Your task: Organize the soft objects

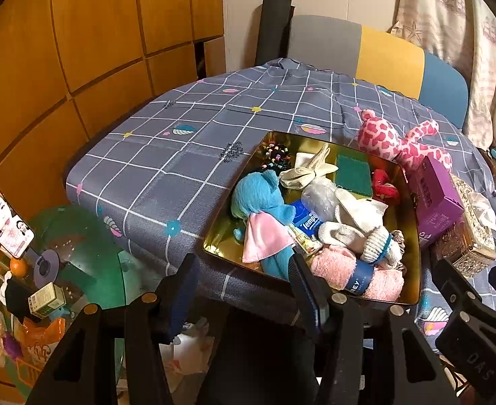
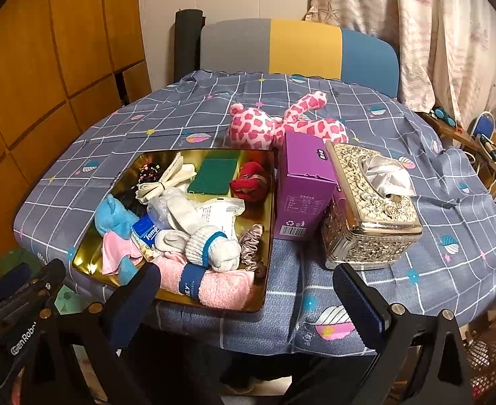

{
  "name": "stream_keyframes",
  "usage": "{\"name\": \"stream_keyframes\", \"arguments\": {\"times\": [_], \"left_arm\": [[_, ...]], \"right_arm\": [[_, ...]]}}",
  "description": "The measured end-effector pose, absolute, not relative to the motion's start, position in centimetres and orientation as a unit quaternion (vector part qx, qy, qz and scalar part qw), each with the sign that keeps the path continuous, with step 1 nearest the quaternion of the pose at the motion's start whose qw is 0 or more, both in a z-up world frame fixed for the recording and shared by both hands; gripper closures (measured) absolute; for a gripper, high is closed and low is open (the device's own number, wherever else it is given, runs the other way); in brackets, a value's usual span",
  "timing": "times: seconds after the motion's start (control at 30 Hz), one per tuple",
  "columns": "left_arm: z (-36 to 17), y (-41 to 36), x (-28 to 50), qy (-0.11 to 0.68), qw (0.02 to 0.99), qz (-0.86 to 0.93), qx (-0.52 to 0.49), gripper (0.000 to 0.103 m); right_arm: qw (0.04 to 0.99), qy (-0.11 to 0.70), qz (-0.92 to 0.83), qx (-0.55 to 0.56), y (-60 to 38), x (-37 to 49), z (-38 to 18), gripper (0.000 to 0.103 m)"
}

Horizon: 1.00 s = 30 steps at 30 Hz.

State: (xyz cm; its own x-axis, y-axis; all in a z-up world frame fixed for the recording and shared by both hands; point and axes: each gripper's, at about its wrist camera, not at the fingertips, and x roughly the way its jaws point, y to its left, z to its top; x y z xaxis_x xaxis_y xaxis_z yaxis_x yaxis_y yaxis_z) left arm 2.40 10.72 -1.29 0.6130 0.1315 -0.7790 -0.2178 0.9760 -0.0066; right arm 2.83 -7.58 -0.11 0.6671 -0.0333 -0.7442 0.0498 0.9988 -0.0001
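A gold tray (image 1: 221, 239) (image 2: 270, 202) on the checked tablecloth holds several soft things. They include a blue plush (image 1: 258, 199) (image 2: 113, 217), a pink cloth (image 1: 265, 236), white socks (image 1: 366, 236) (image 2: 211, 246), a rolled pink towel (image 1: 349, 270) (image 2: 217, 285), a green sponge (image 1: 354, 173) and a red plush (image 2: 251, 182). A pink spotted plush (image 1: 400, 138) (image 2: 271, 125) lies on the cloth behind the tray. My left gripper (image 1: 243, 290) hovers open over the tray's near left corner, holding nothing. My right gripper (image 2: 248, 300) stands wide open above the tray's near right corner, also holding nothing.
A purple carton (image 2: 302, 182) and an ornate silver tissue box (image 2: 366, 209) stand right of the tray. A grey, yellow and blue chair (image 2: 302, 47) is behind the table. Wooden cabinets rise on the left, curtains on the right. A low green side table (image 1: 79, 253) carries a phone.
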Motion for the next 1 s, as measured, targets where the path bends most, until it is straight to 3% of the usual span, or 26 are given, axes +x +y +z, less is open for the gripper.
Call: {"name": "stream_keyframes", "arguments": {"times": [1.0], "left_arm": [[-1.46, 10.49, 2.38, 0.431, 0.896, 0.098, -0.041, 0.048]], "right_arm": [[0.908, 0.416, -0.029, 0.02, -8.29, 3.15, -0.57, 0.0]]}}
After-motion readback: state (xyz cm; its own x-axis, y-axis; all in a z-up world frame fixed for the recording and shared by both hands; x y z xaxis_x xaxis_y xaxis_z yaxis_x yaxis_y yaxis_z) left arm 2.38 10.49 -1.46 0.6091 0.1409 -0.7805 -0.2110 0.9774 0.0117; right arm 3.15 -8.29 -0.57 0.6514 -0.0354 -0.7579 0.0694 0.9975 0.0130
